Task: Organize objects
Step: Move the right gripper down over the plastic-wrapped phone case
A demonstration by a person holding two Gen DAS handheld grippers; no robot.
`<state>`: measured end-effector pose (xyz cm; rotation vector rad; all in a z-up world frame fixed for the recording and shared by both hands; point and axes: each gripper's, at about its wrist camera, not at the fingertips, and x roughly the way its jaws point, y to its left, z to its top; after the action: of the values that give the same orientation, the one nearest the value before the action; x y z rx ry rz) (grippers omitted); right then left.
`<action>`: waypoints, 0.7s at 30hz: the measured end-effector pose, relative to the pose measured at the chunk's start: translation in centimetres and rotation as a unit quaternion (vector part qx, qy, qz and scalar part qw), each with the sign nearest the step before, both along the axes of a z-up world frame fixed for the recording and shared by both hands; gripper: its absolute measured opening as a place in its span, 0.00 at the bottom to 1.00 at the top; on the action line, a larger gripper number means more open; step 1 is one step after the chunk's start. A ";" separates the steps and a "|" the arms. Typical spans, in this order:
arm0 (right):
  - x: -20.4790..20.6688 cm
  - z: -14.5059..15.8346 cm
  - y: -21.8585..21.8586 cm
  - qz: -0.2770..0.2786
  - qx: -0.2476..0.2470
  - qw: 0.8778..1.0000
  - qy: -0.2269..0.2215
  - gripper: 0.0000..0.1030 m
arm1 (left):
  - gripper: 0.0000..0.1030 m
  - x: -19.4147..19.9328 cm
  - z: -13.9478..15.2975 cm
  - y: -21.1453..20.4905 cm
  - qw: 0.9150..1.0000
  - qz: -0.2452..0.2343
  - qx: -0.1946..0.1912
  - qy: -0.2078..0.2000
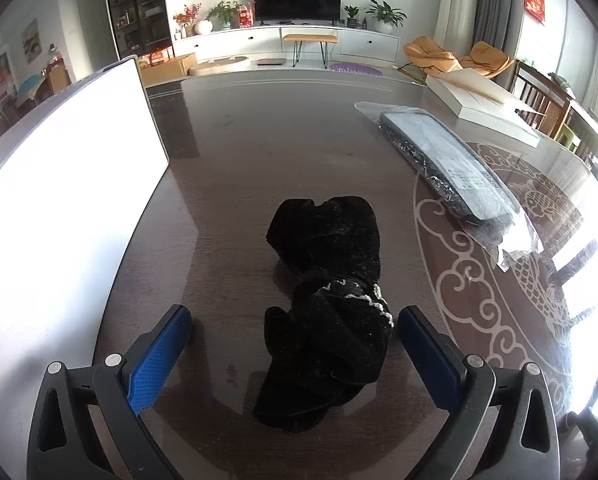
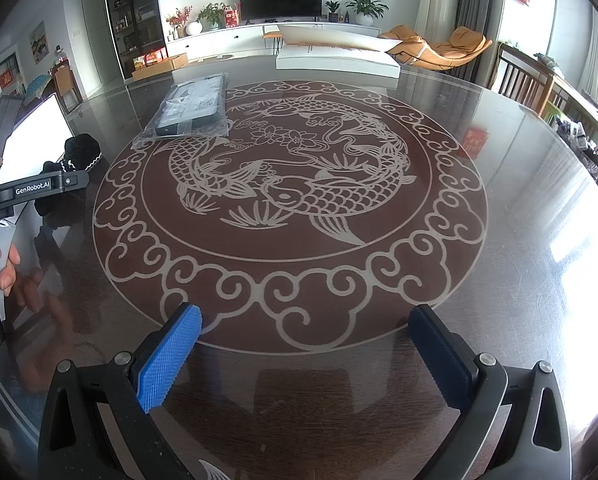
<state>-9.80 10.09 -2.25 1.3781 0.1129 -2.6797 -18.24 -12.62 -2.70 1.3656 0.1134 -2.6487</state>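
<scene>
Left hand-held gripper (image 1: 295,332): fingers spread wide, low over the desk (image 1: 259,152), nothing pinched. The black cloth (image 1: 331,292), a crumpled bundle with a pale zigzag trim, lies between the two fingers, nearer the right one; contact cannot be confirmed.

Right hand-held gripper (image 2: 307,330): fingers spread, empty, hovering over bare desk at the near rim of the carved fish pattern (image 2: 291,184).

Progress, judged: little looks done. The cloth is loose and ungrasped. A bagged dark item (image 1: 455,172) lies ahead and to the right of the left gripper, well apart from the cloth. A white box (image 2: 339,58) sits far ahead of the right gripper, near the desk's far edge. Nothing appears gathered into any one place yet; all three remain to be sorted.

Room: a tall white panel (image 1: 59,184) stands close on the left gripper's left, limiting sideways travel there. Ahead and to the right is open desk. The right gripper has free surface on every side.
</scene>
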 end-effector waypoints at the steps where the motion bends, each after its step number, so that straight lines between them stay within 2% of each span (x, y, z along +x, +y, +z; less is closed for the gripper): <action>1: 0.0 0.0 0.0 0.000 0.000 1.000 0.000 1.00 | 1.00 0.0 0.0 0.1 1.000 0.000 -0.002 0.000; 12: 0.0 0.0 0.0 0.001 -0.001 1.000 -0.001 1.00 | 1.00 -0.1 0.0 0.1 1.000 0.000 -0.001 0.000; 14: -0.4 0.1 0.0 0.008 0.001 1.000 -0.019 1.00 | 1.00 -0.1 0.0 0.2 1.000 0.000 -0.001 0.000; 15: -1.1 0.4 0.0 0.010 -0.006 0.999 -0.036 1.00 | 1.00 -0.1 0.0 0.1 1.000 0.000 -0.001 0.000; 16: -1.8 1.0 0.0 0.010 -0.031 0.999 -0.035 1.00 | 1.00 -0.1 0.0 0.1 1.000 0.000 -0.001 0.000; 18: -3.9 3.3 -0.9 0.013 -0.072 0.997 -0.008 1.00 | 1.00 -0.1 0.0 0.1 1.000 0.000 -0.001 0.000; 21: -8.8 5.9 -4.8 0.054 -0.095 0.994 0.005 1.00 | 1.00 -0.1 0.0 0.1 1.000 0.000 -0.002 0.000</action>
<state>-18.57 5.33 3.62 1.2625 -0.0637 -2.5341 -18.31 -12.49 -2.72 1.3660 0.1087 -2.6479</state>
